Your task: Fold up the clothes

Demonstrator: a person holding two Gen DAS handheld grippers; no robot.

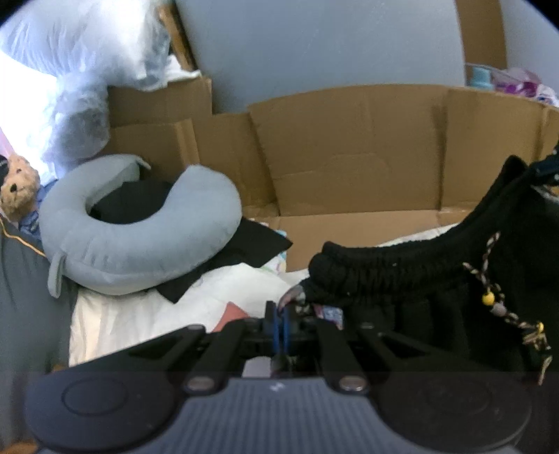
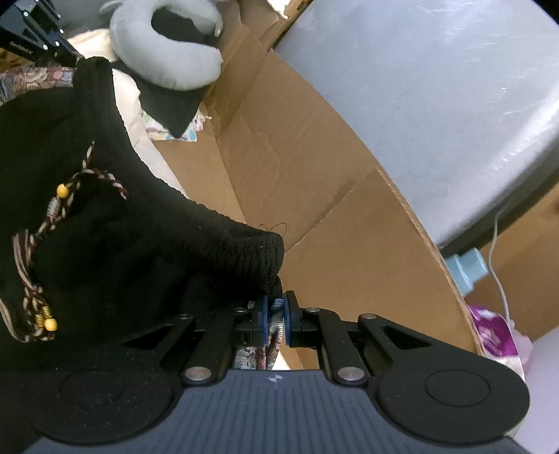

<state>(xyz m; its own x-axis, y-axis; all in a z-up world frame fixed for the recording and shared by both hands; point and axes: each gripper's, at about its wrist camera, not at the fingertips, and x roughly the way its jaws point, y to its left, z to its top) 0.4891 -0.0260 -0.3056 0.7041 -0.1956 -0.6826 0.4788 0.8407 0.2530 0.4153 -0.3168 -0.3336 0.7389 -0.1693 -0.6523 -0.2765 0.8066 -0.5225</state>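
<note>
A black garment (image 1: 401, 272) with an elastic waistband and a braided, beaded drawstring (image 1: 492, 297) hangs stretched between my two grippers above a white bed. My left gripper (image 1: 281, 314) is shut on the waistband's left corner, patterned lining showing at its blue pads. In the right wrist view the same garment (image 2: 104, 216) fills the left half, with its drawstring (image 2: 52, 209) dangling. There my right gripper (image 2: 275, 314) is shut on the other waistband corner, patterned fabric pinched between its pads. The left gripper's body (image 2: 31, 31) shows at the top left corner.
A grey U-shaped neck pillow (image 1: 139, 230) lies on black cloth (image 1: 244, 244) on the white bedding (image 1: 174, 307). Flattened cardboard (image 1: 349, 153) leans on the wall behind. A teddy bear (image 1: 17, 188) sits far left. Blue bottle (image 2: 468, 269) and purple packet (image 2: 492, 331) stand right.
</note>
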